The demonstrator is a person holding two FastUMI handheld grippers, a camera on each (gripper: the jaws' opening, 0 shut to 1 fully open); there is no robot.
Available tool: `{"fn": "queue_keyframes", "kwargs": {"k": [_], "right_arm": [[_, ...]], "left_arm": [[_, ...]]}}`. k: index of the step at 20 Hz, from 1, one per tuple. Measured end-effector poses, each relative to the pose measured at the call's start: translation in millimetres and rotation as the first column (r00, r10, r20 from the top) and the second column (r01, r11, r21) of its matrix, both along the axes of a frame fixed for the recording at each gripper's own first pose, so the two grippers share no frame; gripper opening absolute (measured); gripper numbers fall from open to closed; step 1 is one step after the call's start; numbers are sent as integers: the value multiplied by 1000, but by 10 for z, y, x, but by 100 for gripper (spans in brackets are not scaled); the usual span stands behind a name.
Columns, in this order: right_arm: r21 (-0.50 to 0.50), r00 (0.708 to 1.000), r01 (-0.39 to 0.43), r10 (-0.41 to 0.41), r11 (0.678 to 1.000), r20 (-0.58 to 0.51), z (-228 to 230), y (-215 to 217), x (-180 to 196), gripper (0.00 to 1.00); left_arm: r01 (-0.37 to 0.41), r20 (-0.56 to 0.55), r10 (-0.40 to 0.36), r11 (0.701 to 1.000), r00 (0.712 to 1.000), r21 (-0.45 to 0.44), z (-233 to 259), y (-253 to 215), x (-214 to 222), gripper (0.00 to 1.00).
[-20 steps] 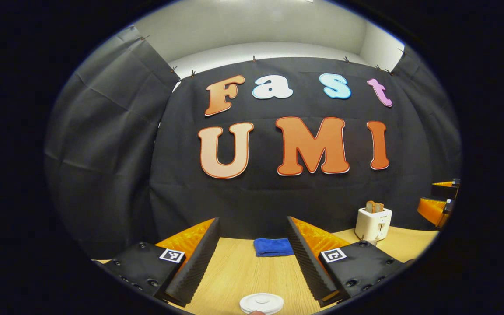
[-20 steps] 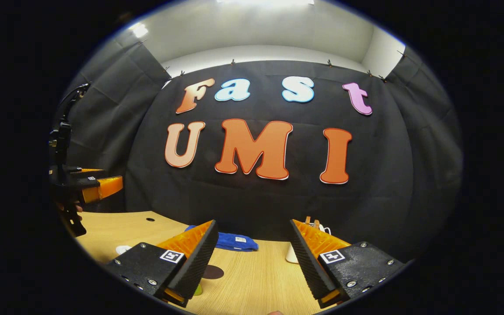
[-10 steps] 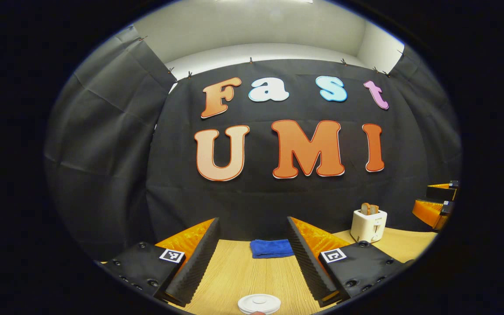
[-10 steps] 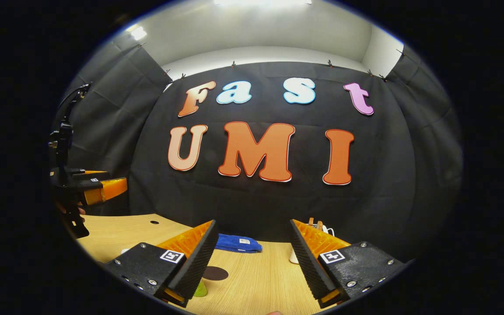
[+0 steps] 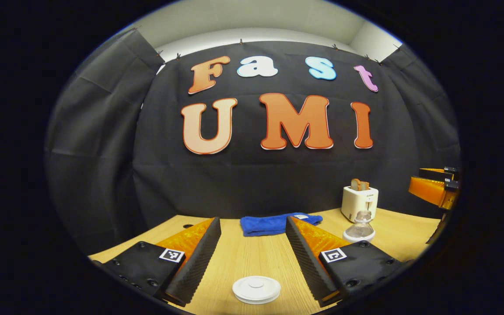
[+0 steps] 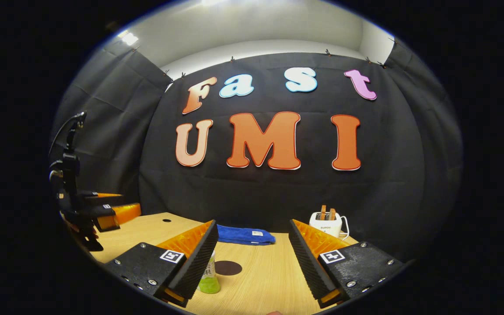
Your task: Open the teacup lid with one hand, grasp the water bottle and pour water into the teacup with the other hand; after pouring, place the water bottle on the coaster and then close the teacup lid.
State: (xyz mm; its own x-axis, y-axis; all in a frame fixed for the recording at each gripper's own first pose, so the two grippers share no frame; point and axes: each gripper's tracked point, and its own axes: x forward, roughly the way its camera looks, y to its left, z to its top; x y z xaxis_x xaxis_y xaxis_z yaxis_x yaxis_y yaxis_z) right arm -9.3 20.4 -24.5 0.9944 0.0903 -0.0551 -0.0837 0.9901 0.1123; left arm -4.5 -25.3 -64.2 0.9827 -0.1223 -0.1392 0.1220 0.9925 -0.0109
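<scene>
Left gripper view: the left gripper [image 5: 252, 251] hangs over the wooden worktop [image 5: 243, 262], fingers spread wide and holding nothing. The white teacup lid [image 5: 256, 289] lies directly below the gap between them. Ahead lies a blue cloth [image 5: 274, 223]; ahead and to the right stand a clear glass vessel [image 5: 359, 229] and a white toaster [image 5: 359, 202].

Right gripper view: the right gripper [image 6: 252, 251] is likewise wide apart and empty. The water bottle [image 6: 209, 275] stands just beside its left finger, the dark round coaster [image 6: 228, 267] just ahead of the bottle.
</scene>
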Motion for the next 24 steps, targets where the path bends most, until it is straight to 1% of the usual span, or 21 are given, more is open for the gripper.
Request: {"fn": "queue_keyframes", "kwargs": {"k": [3, 5, 8, 10, 11, 12, 14, 15, 16, 18, 19, 21, 22, 24], "right_arm": [[3, 1000, -5, 5, 1000, -17, -94, 18, 4, 97], [7, 1000, -16, 16, 1000, -26, -146, 49, -20, 97], [2, 999, -30, 30, 1000, -35, -205, 100, -16, 97], [-8, 999, -35, 34, 999, -41, -258, 109, -33, 97], [-13, 998, -36, 36, 999, -44, -277, 124, -42, 97], [-16, 998, -38, 37, 999, -46, -292, 123, -54, 97], [-18, 998, -41, 40, 999, -53, -328, 136, -37, 97], [-17, 998, -39, 38, 999, -58, -354, 129, -47, 97], [-16, 997, -39, 38, 999, -61, -368, 122, -56, 97], [-17, 997, -37, 35, 999, -72, -405, 111, -49, 97], [-17, 996, -35, 33, 999, -77, -424, 111, -49, 97], [-14, 996, -34, 32, 999, -87, -461, 101, -54, 97], [-12, 995, -33, 31, 999, -91, -468, 102, -48, 97], [-8, 995, -34, 33, 999, -95, -494, 116, -47, 97]], "left_arm": [[26, -55, -24, 999, 998, 24, -296, -36, -39, 98], [43, -84, -40, 998, 996, 37, -471, -52, -53, 94], [68, -134, -61, 996, 989, 52, -735, -101, -81, 93], [75, -161, -64, 995, 985, 67, -907, -126, -75, 94], [76, -175, -63, 995, 983, 69, -980, -113, -60, 92], [82, -196, -67, 994, 978, 72, -1077, -120, -64, 84], [84, -237, -64, 994, 969, 76, -1249, -99, -55, 83], [73, -256, -50, 994, 965, 83, -1317, -68, -62, 83], [64, -266, -38, 994, 963, 91, -1375, -38, -44, 80], [42, -261, -12, 993, 965, 107, -1366, 34, -25, 77], [33, -266, -2, 993, 964, 110, -1397, 62, 7, 73], [29, -293, 7, 992, 956, 120, -1466, 82, -31, 56], [30, -281, 5, 992, 960, 122, -1444, 68, -4, 55], [40, -290, 1, 990, 957, 136, -1461, 63, -26, 43]]}}
